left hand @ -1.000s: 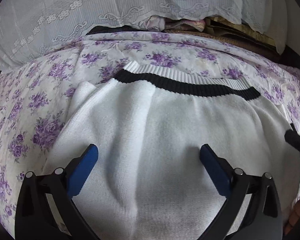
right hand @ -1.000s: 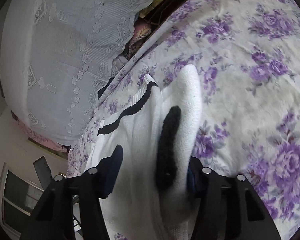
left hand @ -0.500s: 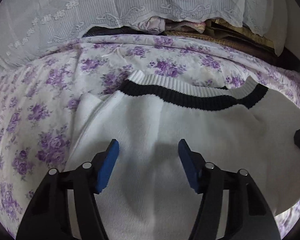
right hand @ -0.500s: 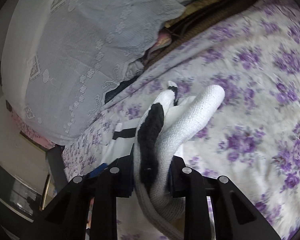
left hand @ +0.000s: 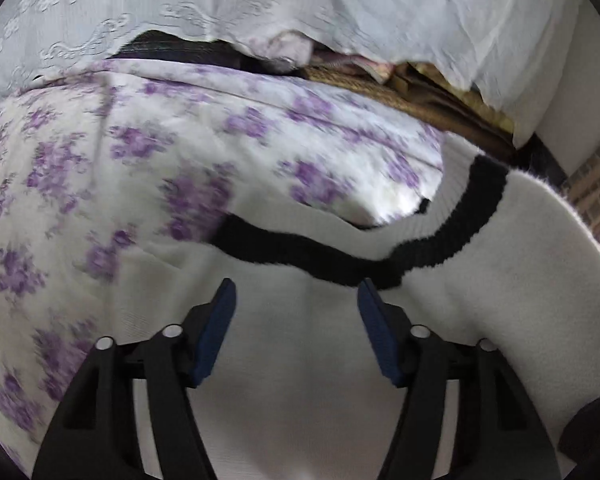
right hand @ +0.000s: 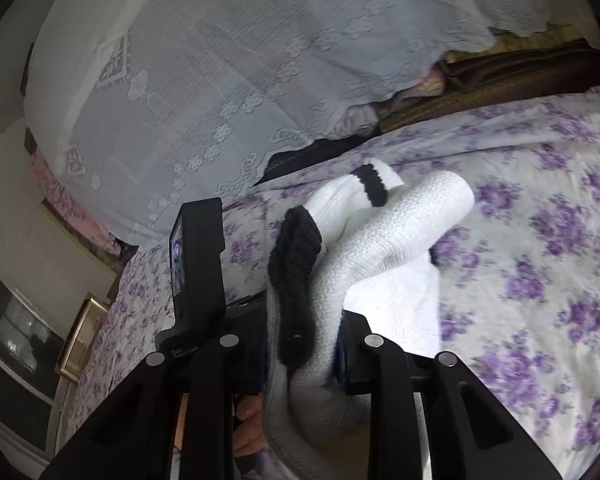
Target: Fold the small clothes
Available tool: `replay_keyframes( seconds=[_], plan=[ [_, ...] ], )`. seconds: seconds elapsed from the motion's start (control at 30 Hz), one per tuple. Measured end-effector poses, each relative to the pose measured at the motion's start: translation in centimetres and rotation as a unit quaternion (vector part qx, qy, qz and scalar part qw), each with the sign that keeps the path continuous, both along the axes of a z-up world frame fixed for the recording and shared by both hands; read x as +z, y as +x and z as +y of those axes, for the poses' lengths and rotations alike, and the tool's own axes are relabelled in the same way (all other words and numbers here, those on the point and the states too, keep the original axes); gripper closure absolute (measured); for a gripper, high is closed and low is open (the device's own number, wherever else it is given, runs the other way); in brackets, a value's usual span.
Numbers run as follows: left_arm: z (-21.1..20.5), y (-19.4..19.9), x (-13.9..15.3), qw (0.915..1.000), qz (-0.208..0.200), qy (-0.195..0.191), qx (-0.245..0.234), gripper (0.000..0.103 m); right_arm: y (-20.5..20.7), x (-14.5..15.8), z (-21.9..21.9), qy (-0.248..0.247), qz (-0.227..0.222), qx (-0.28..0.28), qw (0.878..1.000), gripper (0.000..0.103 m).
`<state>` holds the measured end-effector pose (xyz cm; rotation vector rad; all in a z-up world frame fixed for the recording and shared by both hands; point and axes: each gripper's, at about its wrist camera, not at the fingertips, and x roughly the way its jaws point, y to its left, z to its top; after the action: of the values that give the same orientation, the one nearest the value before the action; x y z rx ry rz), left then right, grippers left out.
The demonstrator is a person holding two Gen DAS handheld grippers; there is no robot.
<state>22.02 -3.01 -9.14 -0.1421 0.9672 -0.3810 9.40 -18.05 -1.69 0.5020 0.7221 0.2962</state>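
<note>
A white knit sweater (left hand: 480, 300) with a black band (left hand: 300, 252) near its ribbed edge lies partly on the purple-flowered bedsheet (left hand: 100, 180). My left gripper (left hand: 296, 320) sits on its body, blue pads pressed against a raised bunch of the knit just below the band. In the right wrist view my right gripper (right hand: 304, 344) is shut on a bundled edge of the sweater (right hand: 400, 232), with the black band (right hand: 296, 264) draped over the jaws. That edge is lifted off the bedsheet (right hand: 540, 240). The right side of the sweater rises in the left wrist view.
A white lace cover (left hand: 180, 0) drapes over piled bedding and woven mats (left hand: 420, 96) at the far side of the bed. In the right wrist view a black device (right hand: 198, 260) stands left of the sweater, and a person's fingers (right hand: 248, 420) show below it.
Both grippers closed on the sweater. The right one lifted its banded edge off the bed and rolled. The left one narrowed onto the knit and moved, bringing the black band nearer.
</note>
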Motion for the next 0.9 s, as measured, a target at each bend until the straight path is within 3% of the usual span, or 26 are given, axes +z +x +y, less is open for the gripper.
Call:
replay_keyframes(
  seconds=[0.13,0.27,0.33,0.4,0.43,0.5,0.6,0.7,0.8,0.9],
  plan=[
    [4.5,0.8,0.0,0.9992,-0.019,0.005,0.035,0.046,2.3,-0.5,4.1,-0.002,0.009,0.023,1.000,0.077],
    [10.2,1.5,-1.0,0.9953,-0.009,-0.003,0.097,0.040,4.8,-4.4,8.4,-0.035,0.057,0.045,0.997,0.072],
    [12.5,1.4,-1.4,0.9918,-0.011,-0.002,0.127,0.037,5.0,-6.9,10.2,-0.056,0.074,0.061,0.994,0.066],
    [14.0,1.4,-1.9,0.9906,-0.006,-0.006,0.136,0.037,4.0,-6.9,11.8,-0.090,0.044,0.063,0.993,0.058],
    [14.4,1.4,-2.2,0.9902,-0.004,-0.007,0.139,0.037,3.6,-6.6,12.5,-0.097,0.035,0.074,0.992,0.046],
    [14.7,1.4,-2.6,0.9900,0.003,-0.008,0.140,0.036,2.8,-5.9,13.4,-0.104,0.024,0.101,0.989,0.041],
    [13.8,0.8,-2.2,0.9914,-0.008,0.020,0.129,0.033,1.0,-4.2,12.9,-0.116,-0.007,0.114,0.987,0.041],
    [13.2,-0.2,-1.2,0.9904,-0.034,0.045,0.126,0.023,-2.1,-1.6,10.8,-0.100,-0.054,0.122,0.986,0.041],
    [13.2,-1.3,-0.1,0.9896,-0.053,0.047,0.125,0.022,-4.0,-0.5,9.3,-0.140,-0.085,0.085,0.983,0.043],
    [12.7,-2.5,1.0,0.9908,-0.069,0.041,0.109,0.018,-3.3,-3.1,8.9,-0.197,-0.046,0.047,0.978,0.071]
  ],
)
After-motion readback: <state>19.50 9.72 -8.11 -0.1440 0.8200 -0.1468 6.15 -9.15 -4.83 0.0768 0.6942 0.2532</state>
